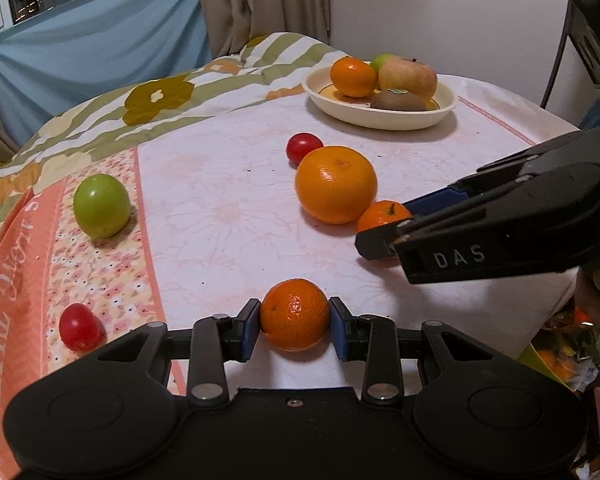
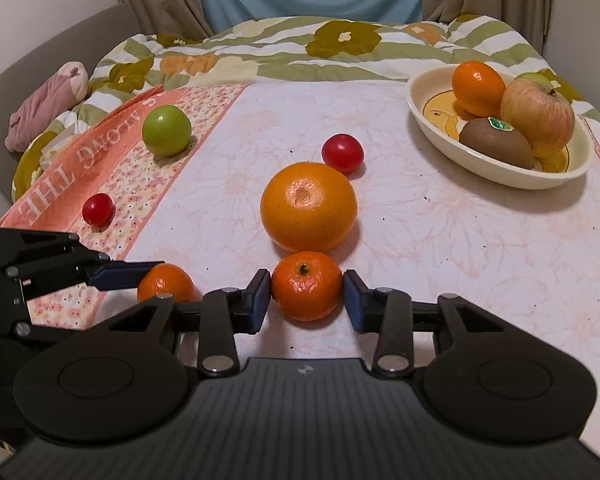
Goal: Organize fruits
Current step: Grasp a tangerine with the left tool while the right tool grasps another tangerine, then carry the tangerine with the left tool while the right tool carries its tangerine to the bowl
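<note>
Passing over the green apple and the small red tomato at the far left, both sitting loose on the patterned border of the bench and well apart from either grip. Clenching the left tool on a smooth mandarin, with blue pads pressing both flanks low over the cloth; not managing to tell whether lifted clear or resting. Moving rightward, grasping a stemmed mandarin with the right tool, pads touching it on either side, stem facing up, right against the near side of the big orange. Judging the step in hand as picking up both mandarins for the bowl: squeezing only lightly on soft skins, lifting straight up before travelling, and drawing the right one away from the big orange rather than dragging across it and setting it rolling. Watching the second tomato just behind that orange, close to the path toward the bowl. Aiming farther right for the bowl's open near-left part, since an orange, an apple and a kiwi are already crowding the far side.
</note>
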The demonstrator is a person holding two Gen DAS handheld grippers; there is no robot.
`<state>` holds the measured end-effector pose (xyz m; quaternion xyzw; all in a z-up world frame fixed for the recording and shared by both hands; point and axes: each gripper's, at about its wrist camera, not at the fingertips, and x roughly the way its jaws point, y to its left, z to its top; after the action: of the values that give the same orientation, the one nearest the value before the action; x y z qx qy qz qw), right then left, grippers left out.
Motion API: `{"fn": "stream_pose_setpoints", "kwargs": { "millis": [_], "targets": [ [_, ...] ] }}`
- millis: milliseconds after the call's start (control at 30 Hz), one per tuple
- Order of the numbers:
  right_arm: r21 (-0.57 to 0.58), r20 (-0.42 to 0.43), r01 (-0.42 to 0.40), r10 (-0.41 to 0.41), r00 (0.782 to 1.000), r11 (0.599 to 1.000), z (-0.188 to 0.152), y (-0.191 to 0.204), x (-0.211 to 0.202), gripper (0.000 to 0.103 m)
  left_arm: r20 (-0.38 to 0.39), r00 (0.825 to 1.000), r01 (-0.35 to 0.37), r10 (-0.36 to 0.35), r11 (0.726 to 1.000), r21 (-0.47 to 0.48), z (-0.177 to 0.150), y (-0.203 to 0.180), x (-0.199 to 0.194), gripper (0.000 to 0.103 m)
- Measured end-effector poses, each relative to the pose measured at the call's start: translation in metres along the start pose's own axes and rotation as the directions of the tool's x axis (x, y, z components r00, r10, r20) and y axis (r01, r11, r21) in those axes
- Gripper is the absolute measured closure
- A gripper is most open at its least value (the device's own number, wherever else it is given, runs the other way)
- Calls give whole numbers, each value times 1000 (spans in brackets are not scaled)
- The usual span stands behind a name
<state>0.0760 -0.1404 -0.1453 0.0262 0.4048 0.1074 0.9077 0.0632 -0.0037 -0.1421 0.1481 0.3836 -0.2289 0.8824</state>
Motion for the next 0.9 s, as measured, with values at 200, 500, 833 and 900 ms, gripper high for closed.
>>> {"fn": "stream_pose_setpoints", "kwargs": {
  "millis": [200,500,833,900],
  "targets": [
    [12,5,11,-11,1000,1000,2,-5,-10,49,7,1000,-7,7,1000,-9,8,1,-6,63],
    [47,49,43,-45,998,998,19,-26,-47,49,30,999,-15,16,999,-30,38,-7,-23,63],
    [61,100,70,-76,992,996,61,-69,-85,49,85,996,-21,24,999,-40,94,-27,-34,63],
    [54,111,75,-81,991,996,72,-80,-89,49,94,995,-23,28,999,-47,106,-30,-32,63]
  ]
}}
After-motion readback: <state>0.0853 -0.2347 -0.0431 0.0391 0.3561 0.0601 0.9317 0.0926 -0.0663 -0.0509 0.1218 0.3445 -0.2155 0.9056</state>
